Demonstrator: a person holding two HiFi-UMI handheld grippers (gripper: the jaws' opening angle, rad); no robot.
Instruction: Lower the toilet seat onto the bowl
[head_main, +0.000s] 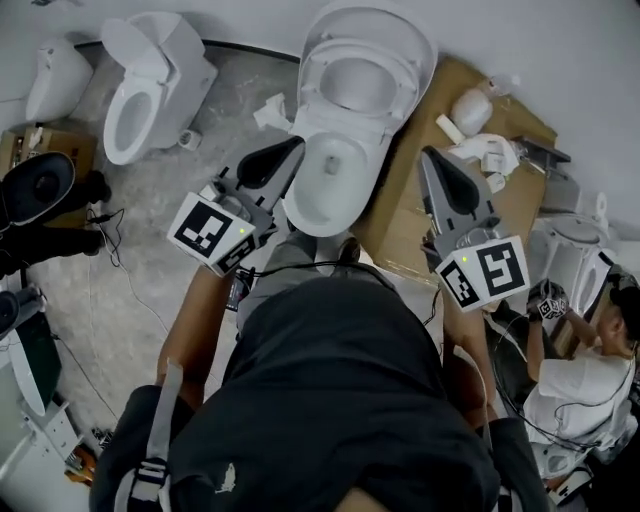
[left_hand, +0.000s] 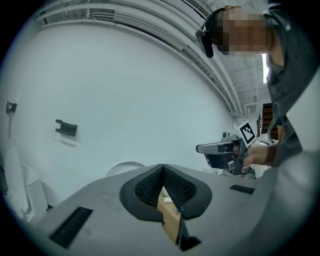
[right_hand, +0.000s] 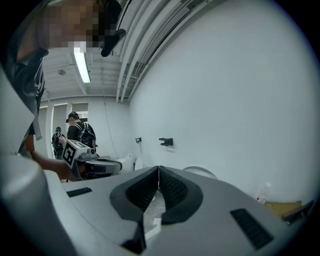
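Observation:
A white toilet stands ahead of me, its bowl (head_main: 330, 180) open. The seat (head_main: 362, 62) stands raised, leaning back on the lid. My left gripper (head_main: 297, 145) hovers at the bowl's left rim, jaws shut and holding nothing. My right gripper (head_main: 428, 153) hangs just right of the bowl, also shut and holding nothing. In the left gripper view, the left gripper (left_hand: 162, 166) points at the white wall, with the right gripper (left_hand: 225, 150) in sight. In the right gripper view, the right gripper (right_hand: 158, 168) faces the wall too, and a rounded lid top (right_hand: 200, 171) shows behind it.
A second toilet (head_main: 150, 85) stands at the back left. Flat cardboard (head_main: 500, 200) with white parts (head_main: 485, 150) lies right of the bowl. A person (head_main: 590, 385) crouches at the lower right beside another white fixture (head_main: 570, 255). A black bag (head_main: 40, 185) and cables lie left.

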